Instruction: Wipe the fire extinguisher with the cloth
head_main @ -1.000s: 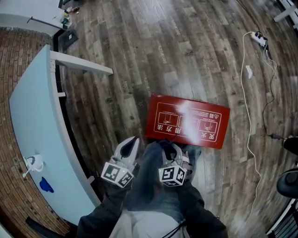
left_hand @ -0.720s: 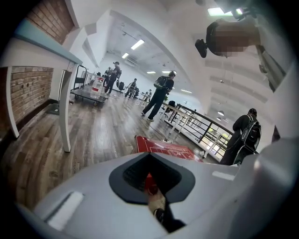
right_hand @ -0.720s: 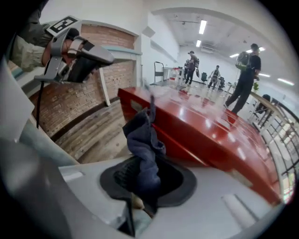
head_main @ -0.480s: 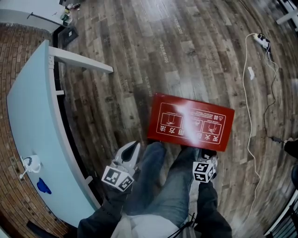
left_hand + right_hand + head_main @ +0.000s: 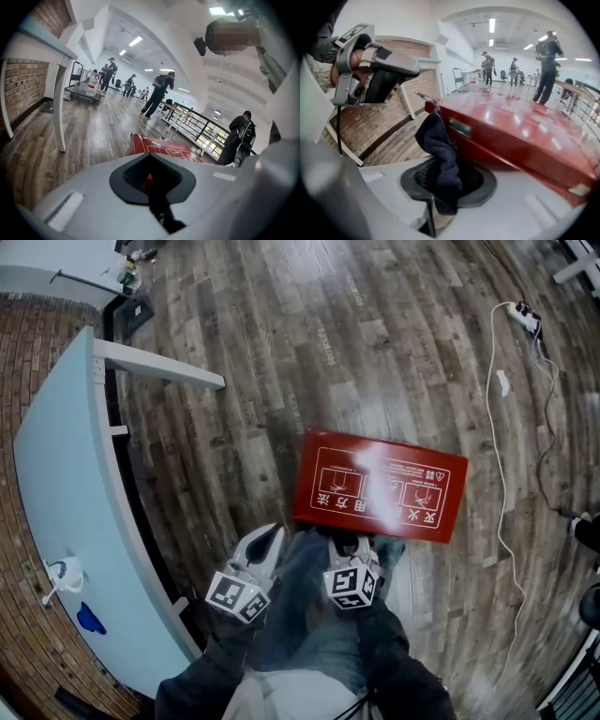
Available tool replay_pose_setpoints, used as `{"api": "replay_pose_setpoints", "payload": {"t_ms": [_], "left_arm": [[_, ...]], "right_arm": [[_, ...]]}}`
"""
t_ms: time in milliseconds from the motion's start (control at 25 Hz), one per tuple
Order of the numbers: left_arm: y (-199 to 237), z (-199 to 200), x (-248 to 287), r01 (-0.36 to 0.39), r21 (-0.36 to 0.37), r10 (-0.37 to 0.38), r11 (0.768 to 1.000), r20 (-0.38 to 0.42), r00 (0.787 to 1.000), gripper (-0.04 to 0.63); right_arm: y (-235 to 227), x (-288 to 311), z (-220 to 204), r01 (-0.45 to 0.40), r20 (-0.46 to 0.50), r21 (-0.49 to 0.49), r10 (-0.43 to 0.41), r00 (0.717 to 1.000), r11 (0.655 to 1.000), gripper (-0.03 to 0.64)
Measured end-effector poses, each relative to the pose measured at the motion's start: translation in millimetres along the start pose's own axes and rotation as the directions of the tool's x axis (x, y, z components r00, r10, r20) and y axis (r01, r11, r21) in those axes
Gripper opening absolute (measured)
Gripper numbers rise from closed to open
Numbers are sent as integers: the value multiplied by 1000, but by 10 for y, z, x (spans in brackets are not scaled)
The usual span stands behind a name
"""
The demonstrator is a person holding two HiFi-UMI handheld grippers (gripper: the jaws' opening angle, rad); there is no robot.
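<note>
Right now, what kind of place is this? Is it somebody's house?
Probably not a house: it looks like a big public hall or workplace. Long ceiling lights, several people standing about, and a red fire extinguisher box on the wooden floor show it.

We count two grippers, the left gripper (image 5: 270,538) and the right gripper (image 5: 349,547), one dark cloth (image 5: 440,154), one red fire extinguisher box (image 5: 380,486) on the floor, one pale blue table (image 5: 66,474), one white power strip (image 5: 523,317) and one long white cable (image 5: 497,474).
</note>
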State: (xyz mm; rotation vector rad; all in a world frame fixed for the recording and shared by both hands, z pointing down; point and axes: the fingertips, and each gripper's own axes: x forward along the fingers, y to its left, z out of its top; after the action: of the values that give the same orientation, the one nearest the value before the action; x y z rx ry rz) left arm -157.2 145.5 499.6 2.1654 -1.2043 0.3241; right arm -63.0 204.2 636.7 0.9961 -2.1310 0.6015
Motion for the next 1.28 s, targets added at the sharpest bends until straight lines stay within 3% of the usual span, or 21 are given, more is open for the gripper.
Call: {"api": "replay_pose_setpoints", "payload": {"t_ms": [80,160,320,400,480,560,640,720,800,1000,1120,1200,1280], "left_arm": [[-47,126,-21,6,4,-6,1000,10,1000,-5],[-87,288,-3,17,15,-17,1000,27,999,-5],[-155,589,90,22,36,-24,999,69,997,-5],[-210,672,139,18,41,-22,999,86,996,-5],[-281,688,192,16,43,-20,999,89,996,-5],[-362,638,244,12,41,-15,999,76,997,-6],[-448,555,301,6,33,-8,999,60,998,-5],[-543,487,358,0,22,-1,1000,54,999,-5],[-650,457,408,-5,15,5,1000,57,998,-5],[-754,436,507,-50,12,49,999,64,997,-5],[-724,380,540,-86,2,85,996,59,995,-5],[-721,323,584,-98,-4,98,995,50,994,-6],[-730,268,644,-104,-10,105,995,41,994,-5]], "right_arm": [[-306,-339,-169,80,-17,71,-79,997,994,91],[-773,-767,-419,195,-45,175,-190,981,965,91],[-1749,-1753,-817,414,-77,417,-422,903,809,91],[-2066,-2154,-827,468,-50,430,-497,866,772,91],[-2236,-2357,-620,473,11,346,-508,861,810,91],[-2254,-2305,-310,426,66,174,-442,895,888,91],[-2175,-2013,-26,345,69,-34,-342,937,938,91],[-2051,-1579,180,261,33,-205,-260,965,943,91],[-1890,-1127,411,190,25,-314,-192,981,930,91],[-1307,-352,1176,46,124,-400,4,992,915,91],[-1231,-226,1301,-5,129,-424,66,989,905,92],[-1508,-347,1187,27,131,-375,24,991,927,92],[-2005,-611,926,126,123,-281,-94,988,951,92]]}}
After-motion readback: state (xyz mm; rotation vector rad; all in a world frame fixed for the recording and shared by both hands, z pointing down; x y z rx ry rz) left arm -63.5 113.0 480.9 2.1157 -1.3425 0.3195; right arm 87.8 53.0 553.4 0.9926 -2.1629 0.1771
